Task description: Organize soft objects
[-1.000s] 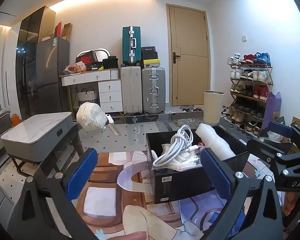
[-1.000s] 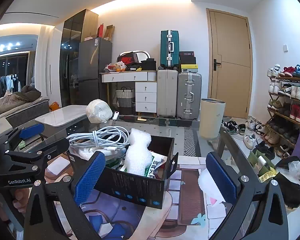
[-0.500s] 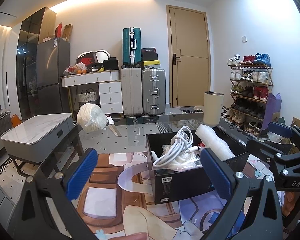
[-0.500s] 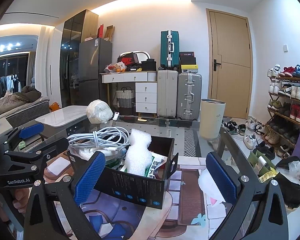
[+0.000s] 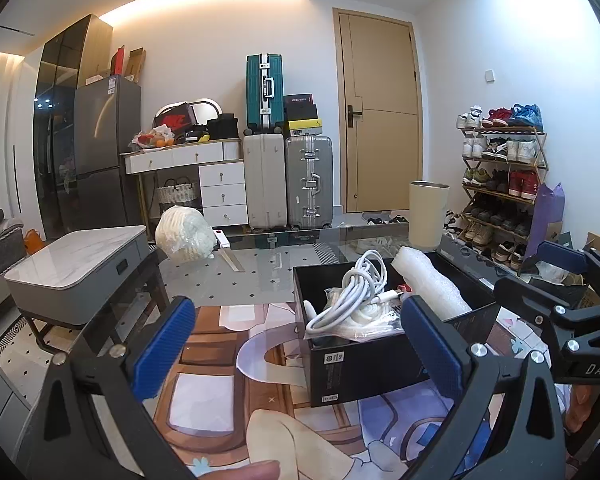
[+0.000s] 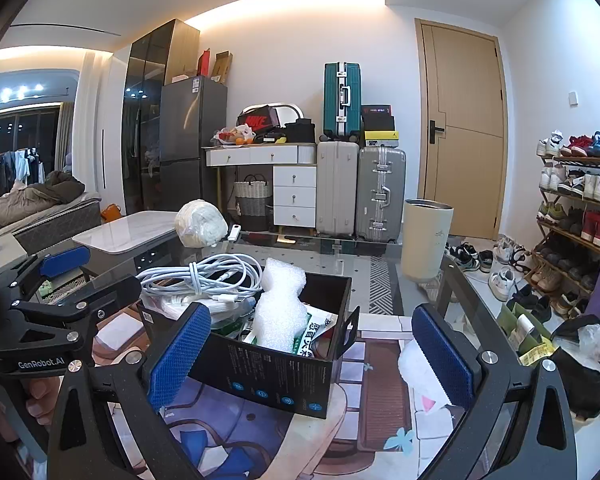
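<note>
A black box stands on the glass table. It holds a coiled white cable, a white bubble-wrap roll and plastic packets. A white wrapped bundle lies at the table's far left. My left gripper is open and empty, left of the box. My right gripper is open and empty, just in front of the box. Each gripper shows at the edge of the other's view.
A cream cylinder stands beyond the table's far right. A small white device lies by the bundle. A grey side table is left, a shoe rack right, suitcases behind.
</note>
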